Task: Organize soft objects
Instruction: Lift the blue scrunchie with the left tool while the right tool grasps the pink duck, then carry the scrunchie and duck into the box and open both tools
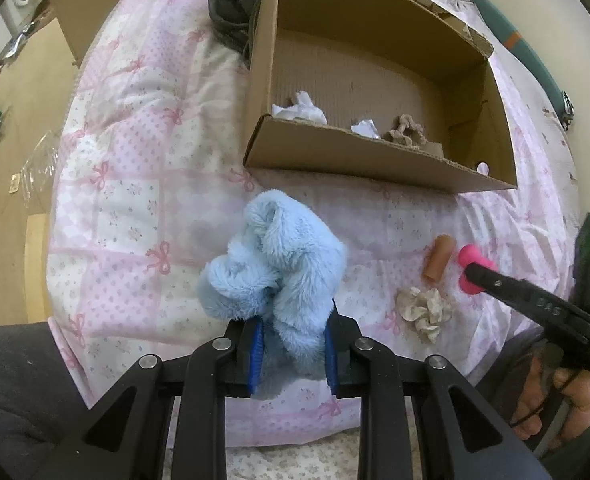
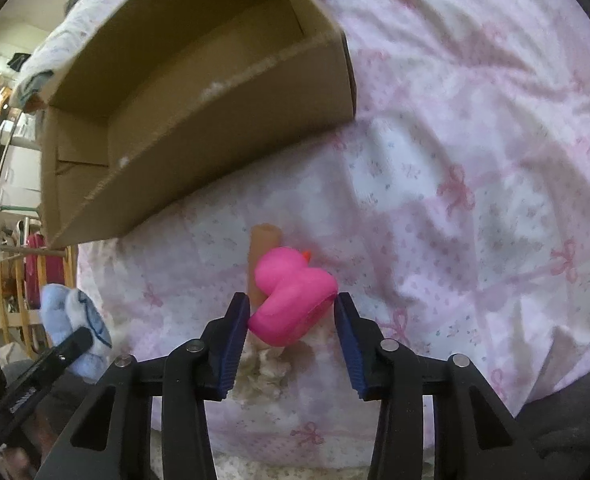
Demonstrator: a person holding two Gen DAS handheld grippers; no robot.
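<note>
My left gripper is shut on a fluffy light-blue plush, which hangs above the pink quilt; the plush also shows at the left edge of the right wrist view. My right gripper points down over a pink rubber duck, and both blue pads touch its sides. From the left wrist view the duck is half hidden behind a right finger. A tan cylinder lies just behind the duck. A crumpled beige wad sits in front of it.
An open cardboard box lies on the quilt beyond both grippers, holding white crumpled paper and a beige wad. A dark garment lies at its far left corner. The bed's edge and floor are at left.
</note>
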